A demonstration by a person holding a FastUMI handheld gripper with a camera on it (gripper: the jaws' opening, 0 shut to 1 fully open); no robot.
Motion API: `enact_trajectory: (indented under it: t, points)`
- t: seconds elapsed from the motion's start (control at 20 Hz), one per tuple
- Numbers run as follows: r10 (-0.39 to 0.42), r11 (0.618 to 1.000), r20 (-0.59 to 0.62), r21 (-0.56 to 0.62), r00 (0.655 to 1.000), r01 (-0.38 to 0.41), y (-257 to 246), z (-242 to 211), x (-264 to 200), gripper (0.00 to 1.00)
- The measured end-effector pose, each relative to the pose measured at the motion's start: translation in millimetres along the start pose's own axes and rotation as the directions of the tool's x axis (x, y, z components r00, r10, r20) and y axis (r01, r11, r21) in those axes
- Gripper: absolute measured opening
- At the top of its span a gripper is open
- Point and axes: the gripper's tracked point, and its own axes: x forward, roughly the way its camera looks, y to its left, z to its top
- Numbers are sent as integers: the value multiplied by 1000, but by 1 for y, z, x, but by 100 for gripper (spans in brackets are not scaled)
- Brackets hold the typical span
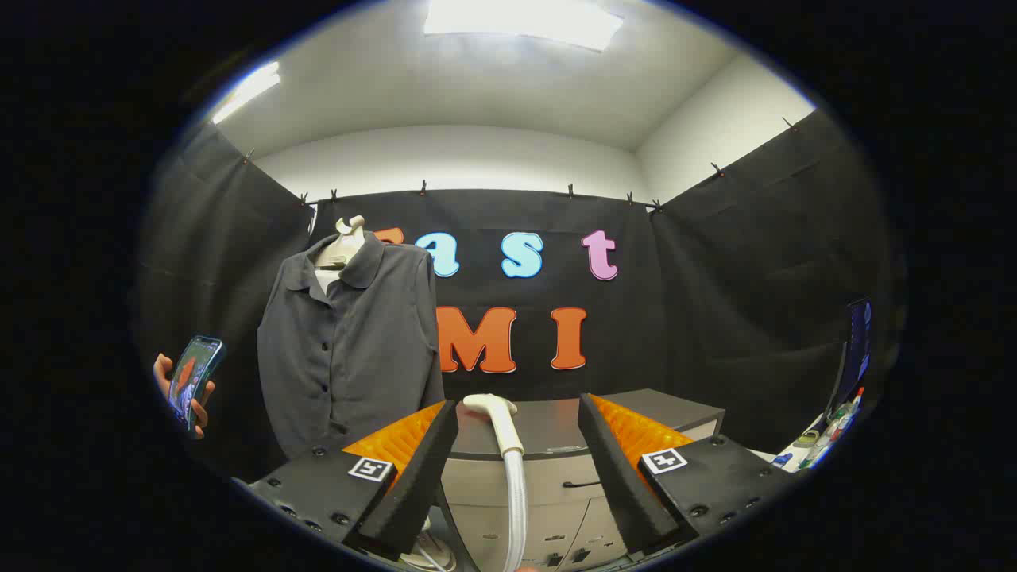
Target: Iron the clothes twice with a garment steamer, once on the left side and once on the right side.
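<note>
A dark grey button-up shirt [349, 349] hangs on a pale mannequin torso, to the left beyond my fingers. The white garment steamer head [494, 407] rests at the front edge of a grey cabinet top [636, 413], and its white ribbed hose [516, 492] drops down in front of the cabinet. My gripper [516, 405] is open with its fingers spread wide. The steamer head sits between them, nearer the left finger [429, 453], and neither finger presses on it.
At the far left, a hand holds up a phone [193, 380] beside the shirt. The cabinet has drawers with dark handles [580, 483] below its top. A screen [856, 349] and several small items [818, 441] stand on a surface at the far right.
</note>
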Motion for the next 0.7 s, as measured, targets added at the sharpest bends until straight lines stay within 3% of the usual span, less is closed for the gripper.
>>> enact_trajectory:
  t: [0.7]
  points:
    - [-47,998,15,36,999,46,-25,0,9,98]
